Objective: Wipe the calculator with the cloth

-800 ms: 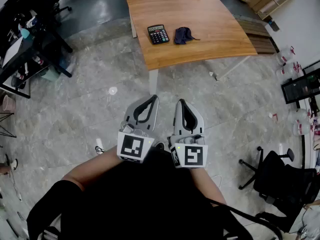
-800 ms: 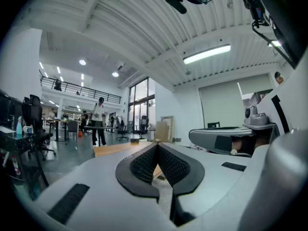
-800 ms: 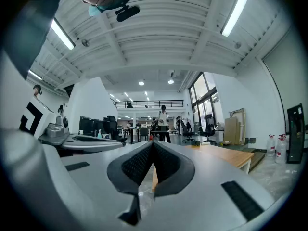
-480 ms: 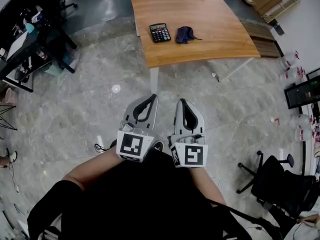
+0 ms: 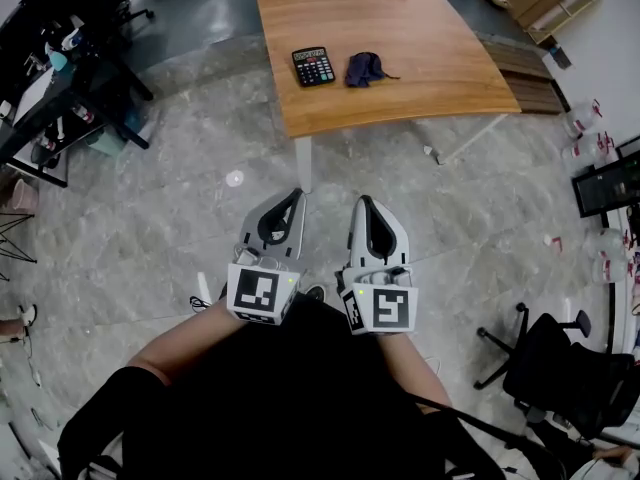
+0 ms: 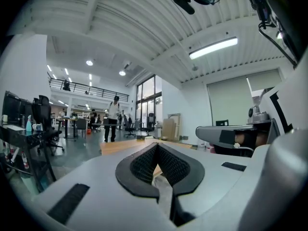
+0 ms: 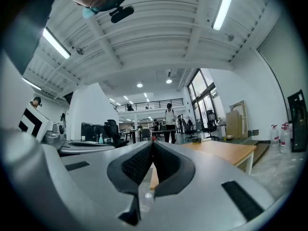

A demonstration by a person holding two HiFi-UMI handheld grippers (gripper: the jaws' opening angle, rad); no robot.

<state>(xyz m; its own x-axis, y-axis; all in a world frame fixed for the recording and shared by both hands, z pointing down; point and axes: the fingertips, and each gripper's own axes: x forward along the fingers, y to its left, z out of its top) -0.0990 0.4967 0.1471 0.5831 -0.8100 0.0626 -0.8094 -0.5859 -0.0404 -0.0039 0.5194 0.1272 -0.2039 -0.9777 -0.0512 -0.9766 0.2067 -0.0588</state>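
Over floor (image 5: pixel 150 228), left tongs (image 5: pixel 296 194) and right tongs (image 5: pixel 363 203) closed, empty.

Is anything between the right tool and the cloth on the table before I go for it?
Nothing visible. Only bare floor lies between the right tool and the table. The cloth lies uncovered on the table, right of the calculator and apart from it.
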